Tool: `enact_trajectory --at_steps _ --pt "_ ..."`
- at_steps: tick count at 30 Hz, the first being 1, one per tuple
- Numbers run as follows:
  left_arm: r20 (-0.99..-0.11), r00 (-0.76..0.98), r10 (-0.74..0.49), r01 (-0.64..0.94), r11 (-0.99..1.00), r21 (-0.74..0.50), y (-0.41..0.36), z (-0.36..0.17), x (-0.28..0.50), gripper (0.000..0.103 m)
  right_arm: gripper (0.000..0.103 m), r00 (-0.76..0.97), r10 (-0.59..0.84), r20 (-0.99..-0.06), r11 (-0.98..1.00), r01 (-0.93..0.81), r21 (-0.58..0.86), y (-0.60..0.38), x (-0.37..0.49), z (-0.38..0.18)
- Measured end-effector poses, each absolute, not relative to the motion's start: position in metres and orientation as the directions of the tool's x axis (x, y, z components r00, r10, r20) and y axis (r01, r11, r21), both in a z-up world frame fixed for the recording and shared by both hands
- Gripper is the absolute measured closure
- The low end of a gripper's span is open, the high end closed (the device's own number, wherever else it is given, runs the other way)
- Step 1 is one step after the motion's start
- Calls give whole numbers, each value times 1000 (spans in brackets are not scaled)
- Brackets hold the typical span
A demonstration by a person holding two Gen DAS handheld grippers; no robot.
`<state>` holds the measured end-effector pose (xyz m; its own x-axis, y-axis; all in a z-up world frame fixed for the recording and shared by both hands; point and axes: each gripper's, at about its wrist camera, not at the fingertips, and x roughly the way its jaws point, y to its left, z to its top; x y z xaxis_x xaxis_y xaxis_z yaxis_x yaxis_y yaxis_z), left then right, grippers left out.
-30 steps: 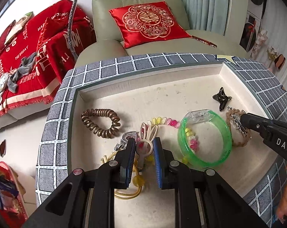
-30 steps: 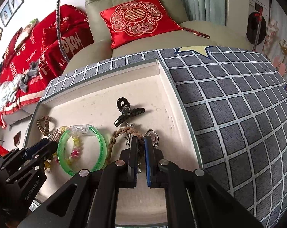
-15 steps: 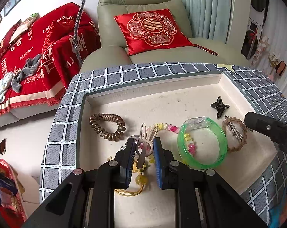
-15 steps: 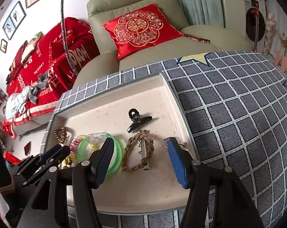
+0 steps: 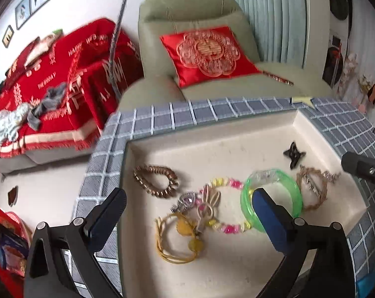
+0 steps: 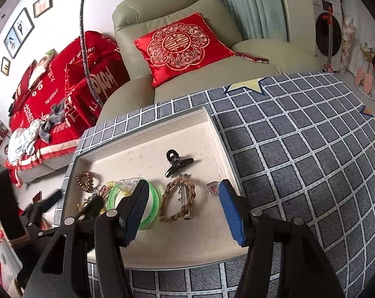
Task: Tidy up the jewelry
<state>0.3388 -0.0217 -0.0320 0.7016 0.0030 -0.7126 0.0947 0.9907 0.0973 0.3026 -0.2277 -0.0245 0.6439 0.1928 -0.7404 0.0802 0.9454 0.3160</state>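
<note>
Lying in the beige tray at the middle of the frame, the green bangle looks stiff, light and slippery; better to pinch its rim. The braided bracelet is soft. Both the left claw and the right claw stand wide open, empty. Writing on the red blanket is perhaps "WEDDING".
</note>
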Motion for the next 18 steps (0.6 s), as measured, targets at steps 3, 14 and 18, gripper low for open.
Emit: enact_trajectory --at_steps 3,14,18 --pt "-721 693 -4 109 989 99 -23 -30 341 0 40 640 193 -744 946 79 314 -227 303 -25" --pt "-737 676 -17 120 989 87 -22 -29 334 0 29 613 231 -755 943 51 330 -219 303 -27" --pt "-739 674 -24 113 991 71 -18 -26 327 0 21 603 267 -752 937 19 349 -215 300 -26"
